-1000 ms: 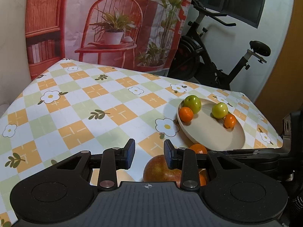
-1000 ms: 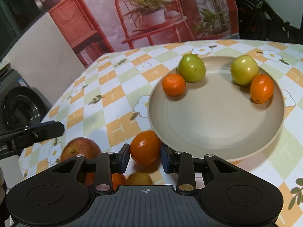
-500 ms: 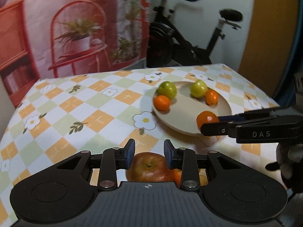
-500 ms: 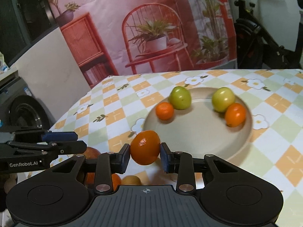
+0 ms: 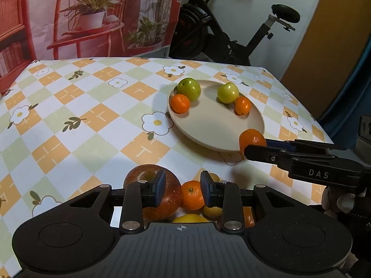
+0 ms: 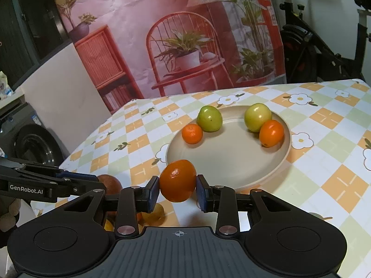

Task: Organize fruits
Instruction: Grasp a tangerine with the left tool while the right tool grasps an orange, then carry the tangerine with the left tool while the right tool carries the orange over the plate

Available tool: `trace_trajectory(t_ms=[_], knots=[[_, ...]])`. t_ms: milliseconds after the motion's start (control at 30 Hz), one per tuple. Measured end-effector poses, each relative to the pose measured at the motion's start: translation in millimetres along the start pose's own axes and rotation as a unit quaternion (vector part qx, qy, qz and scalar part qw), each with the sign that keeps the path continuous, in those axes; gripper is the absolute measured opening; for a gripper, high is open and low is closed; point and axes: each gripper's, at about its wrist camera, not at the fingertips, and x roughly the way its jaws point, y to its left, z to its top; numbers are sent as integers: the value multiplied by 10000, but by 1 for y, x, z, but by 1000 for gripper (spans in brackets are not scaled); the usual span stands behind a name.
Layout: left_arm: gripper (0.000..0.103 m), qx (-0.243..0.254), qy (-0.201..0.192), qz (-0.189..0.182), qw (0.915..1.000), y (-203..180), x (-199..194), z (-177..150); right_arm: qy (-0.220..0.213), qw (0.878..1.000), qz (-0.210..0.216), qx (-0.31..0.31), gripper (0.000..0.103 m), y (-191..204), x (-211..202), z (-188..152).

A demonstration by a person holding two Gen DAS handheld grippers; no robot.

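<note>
Fruits lie in two places on the desk (image 5: 69, 115): two green ones and two small oranges sit on the beige plate (image 6: 231, 162), while a red apple (image 5: 171, 194) and more citrus crowd the near edge. The right gripper (image 6: 178, 191) has its jaws clenched on an orange (image 6: 178, 180), held just before the plate's near rim. The left gripper (image 5: 183, 191) hangs over the pile with its jaws nearly closed and nothing between them.

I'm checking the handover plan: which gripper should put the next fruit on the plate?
Right. The right gripper already grips an orange at the plate rim; the left gripper holds nothing.
</note>
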Motion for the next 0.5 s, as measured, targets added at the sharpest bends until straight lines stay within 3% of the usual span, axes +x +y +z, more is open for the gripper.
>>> trace_trajectory(t_ms=[133, 233, 367, 500], knots=[[34, 255, -37, 59, 9997, -8, -1, 2, -26, 10000, 10, 32, 31, -2, -1, 0], [35, 816, -56, 182, 9965, -21, 2, 3, -29, 10000, -1, 59, 31, -3, -2, 0], [35, 1841, 58, 285, 9825, -36, 12, 6, -44, 9999, -38, 98, 31, -5, -3, 0], [35, 2453, 386, 142, 9686, -37, 24, 14, -56, 9999, -64, 130, 31, -8, -5, 0]])
